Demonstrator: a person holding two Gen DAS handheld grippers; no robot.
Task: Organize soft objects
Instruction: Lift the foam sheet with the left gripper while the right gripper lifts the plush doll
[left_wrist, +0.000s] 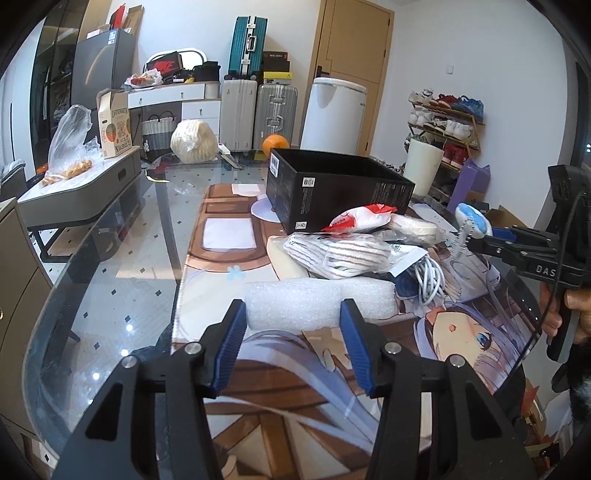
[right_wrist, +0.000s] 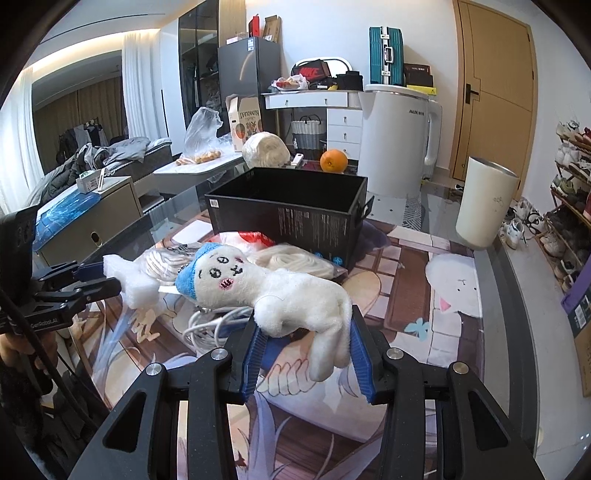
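Observation:
My left gripper (left_wrist: 292, 309) is shut on a white foam block (left_wrist: 317, 301), its blue pads pressing both sides, held above the printed mat (left_wrist: 221, 266). The foam block (right_wrist: 129, 284) also shows in the right wrist view, in the left gripper (right_wrist: 98, 280). My right gripper (right_wrist: 304, 319) is shut on the body of a white plush toy (right_wrist: 280, 291) with a blue cap, whose leg dangles. The right gripper (left_wrist: 491, 236) carries the plush toy (left_wrist: 472, 218) at the right edge of the left wrist view. An open black box (right_wrist: 288, 199) stands behind a pile of soft things.
The pile holds a bagged striped cloth (left_wrist: 340, 251), a red-and-white packet (left_wrist: 362, 218), a cream roll (left_wrist: 417, 225) and a white cable (left_wrist: 428, 277). A white tumbler (right_wrist: 484, 203) stands right of the box, an orange (right_wrist: 333, 160) behind it. The glass table's edge (left_wrist: 110, 280) curves at left.

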